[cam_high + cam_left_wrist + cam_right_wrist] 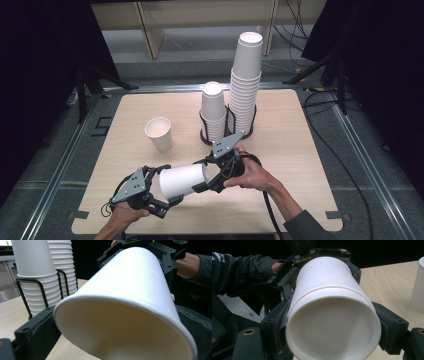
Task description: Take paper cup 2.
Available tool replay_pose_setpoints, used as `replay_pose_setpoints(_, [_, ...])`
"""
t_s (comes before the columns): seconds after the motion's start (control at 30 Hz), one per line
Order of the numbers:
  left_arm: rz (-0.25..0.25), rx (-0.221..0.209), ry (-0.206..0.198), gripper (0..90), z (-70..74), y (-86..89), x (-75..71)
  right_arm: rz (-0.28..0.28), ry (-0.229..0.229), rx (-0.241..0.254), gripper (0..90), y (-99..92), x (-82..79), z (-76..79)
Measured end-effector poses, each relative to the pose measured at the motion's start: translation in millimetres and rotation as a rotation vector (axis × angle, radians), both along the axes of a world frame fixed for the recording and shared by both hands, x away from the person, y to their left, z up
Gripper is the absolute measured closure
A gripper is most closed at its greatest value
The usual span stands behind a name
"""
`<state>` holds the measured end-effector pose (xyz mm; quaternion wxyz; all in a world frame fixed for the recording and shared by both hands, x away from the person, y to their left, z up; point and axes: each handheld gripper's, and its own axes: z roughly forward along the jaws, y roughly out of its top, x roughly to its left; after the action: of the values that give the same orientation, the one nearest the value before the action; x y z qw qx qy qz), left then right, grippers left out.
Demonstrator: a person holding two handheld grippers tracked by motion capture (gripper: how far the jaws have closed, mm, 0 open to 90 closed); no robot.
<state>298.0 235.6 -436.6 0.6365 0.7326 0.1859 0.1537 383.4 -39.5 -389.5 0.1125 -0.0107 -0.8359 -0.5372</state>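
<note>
A white paper cup (pixel 182 181) lies on its side just above the table's front, held between both grippers. My left gripper (pixel 164 186) has its jaws on either side of the wide end, whose mouth faces the left gripper view (pixel 130 282). My right gripper (pixel 201 176) clamps the other end. In the right gripper view a ridge rings the cup (pixel 324 272) partway along, like one cup sitting in another. In their own views, the left gripper (pixel 115 335) and the right gripper (pixel 332 327) both have their black jaws against the cup's wall.
One cup (pixel 159 133) stands upright on the wooden table (pixel 290 150), left of centre. Behind the grippers, two black wire holders carry cup stacks, a short one (pixel 213 112) and a tall one (pixel 246 82). Cables run over the floor at the right.
</note>
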Motion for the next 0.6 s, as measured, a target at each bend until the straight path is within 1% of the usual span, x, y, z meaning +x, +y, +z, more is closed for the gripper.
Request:
replay_pose_setpoints(0.03, [-0.007,0.005,0.000,1.9,0.1,0.5,0.6,0.001,0.001,0.000,24.4,-0.2,-0.1,0.0])
replay_pose_setpoints(0.07, [-0.018,-0.010,-0.003,2.6,-0.3,-0.1,1.7,0.003,0.003,0.001,24.5,-0.4,0.0,-0.2])
replay_pose_setpoints(0.1, [-0.023,-0.015,-0.001,3.0,0.0,-0.3,2.1,0.002,0.004,0.003,24.5,-0.5,0.1,-0.2])
replay_pose_setpoints(0.13, [-0.016,0.016,0.008,3.5,2.0,1.6,1.1,0.001,0.010,0.003,24.6,-0.8,0.1,-0.3])
replay_pose_setpoints(0.17, [-0.021,0.019,0.007,4.0,2.6,1.8,1.5,0.002,0.009,0.007,24.6,-0.9,0.4,-0.2])
replay_pose_setpoints(0.23, [-0.027,0.038,0.007,5.2,3.6,2.1,1.6,0.002,0.007,0.003,24.5,-1.3,0.5,-0.1])
replay_pose_setpoints(0.27, [-0.032,0.049,0.006,5.9,3.5,1.8,1.4,-0.002,0.001,-0.007,24.4,-1.7,0.2,0.5])
replay_pose_setpoints(0.3, [-0.036,0.067,-0.002,6.6,3.3,1.2,1.3,-0.007,0.011,-0.017,24.2,-2.1,-0.7,1.2])
replay_pose_setpoints(0.33, [-0.040,0.059,-0.009,7.4,2.3,-0.3,1.5,-0.011,-0.011,-0.022,23.8,-2.2,-0.5,2.0])
replay_pose_setpoints(0.37, [-0.034,0.086,-0.007,7.9,3.1,-0.4,0.3,-0.016,-0.013,-0.027,23.4,-2.2,-0.8,2.2])
replay_pose_setpoints(0.4, [-0.036,0.101,-0.012,8.5,3.1,-0.9,-0.2,-0.019,-0.014,-0.034,22.7,-1.9,-0.9,1.9])
replay_pose_setpoints(0.43, [-0.035,0.106,-0.018,8.9,2.8,-1.7,-0.1,-0.022,-0.015,-0.040,22.3,-1.6,-0.9,1.2])
replay_pose_setpoints(0.47, [-0.036,0.121,-0.017,9.1,3.2,-1.2,-0.5,-0.026,-0.011,-0.057,22.2,-1.7,-1.8,1.1])
replay_pose_setpoints(0.5, [-0.040,0.125,-0.017,9.3,3.1,-1.1,-0.6,-0.024,-0.022,-0.061,22.1,-1.2,-1.6,0.9])
replay_pose_setpoints(0.53, [-0.041,0.127,-0.016,9.4,3.1,-1.0,-0.8,-0.023,-0.015,-0.067,22.2,-0.7,-2.7,0.7])
replay_pose_setpoints(0.57, [-0.042,0.131,-0.016,9.6,3.3,-0.5,-1.1,-0.022,-0.024,-0.068,22.2,-0.4,-2.7,0.5])
replay_pose_setpoints(0.6, [-0.042,0.130,-0.015,9.9,3.4,-0.4,-1.2,-0.021,-0.022,-0.071,22.2,-0.4,-2.3,0.3])
